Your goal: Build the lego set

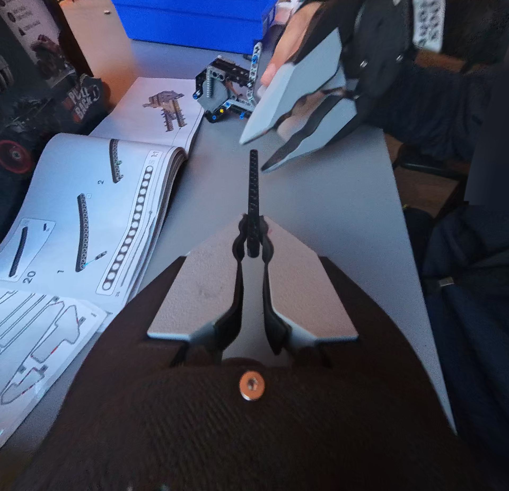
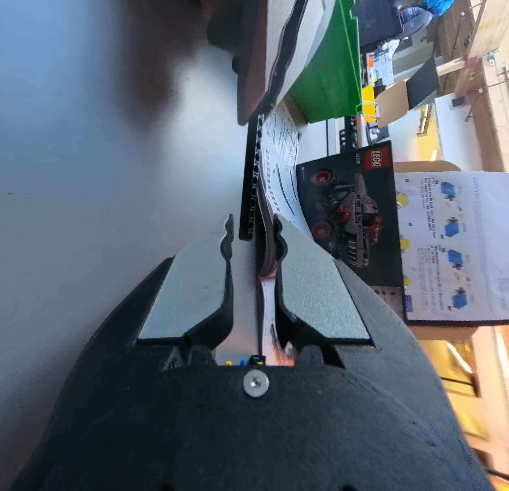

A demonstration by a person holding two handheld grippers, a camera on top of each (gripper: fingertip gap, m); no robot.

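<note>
The left gripper (image 1: 253, 229) is clamped on a long black beam (image 1: 253, 191), a thin Technic piece with a row of round holes along its whole length. The beam is held near one end between the black pads and it sticks out forward, above the grey table (image 1: 316, 216). In the right wrist view the same beam (image 2: 254, 174) shows its side, and the holes are seen clearly as a line of dark circles. The right gripper (image 1: 278, 149) is near the free end of the beam but does not touch it; its two fingers stand apart with nothing between them. An open instruction booklet (image 1: 110, 202) lies on the table at the left of the beam, with drawings of a similar beam on its page. Behind the booklet sits a half-built grey and black model (image 1: 228, 92) with small blue pins, and behind that a blue bin (image 1: 190, 12). The dark set box (image 2: 349, 210) stands beside the booklet.
</note>
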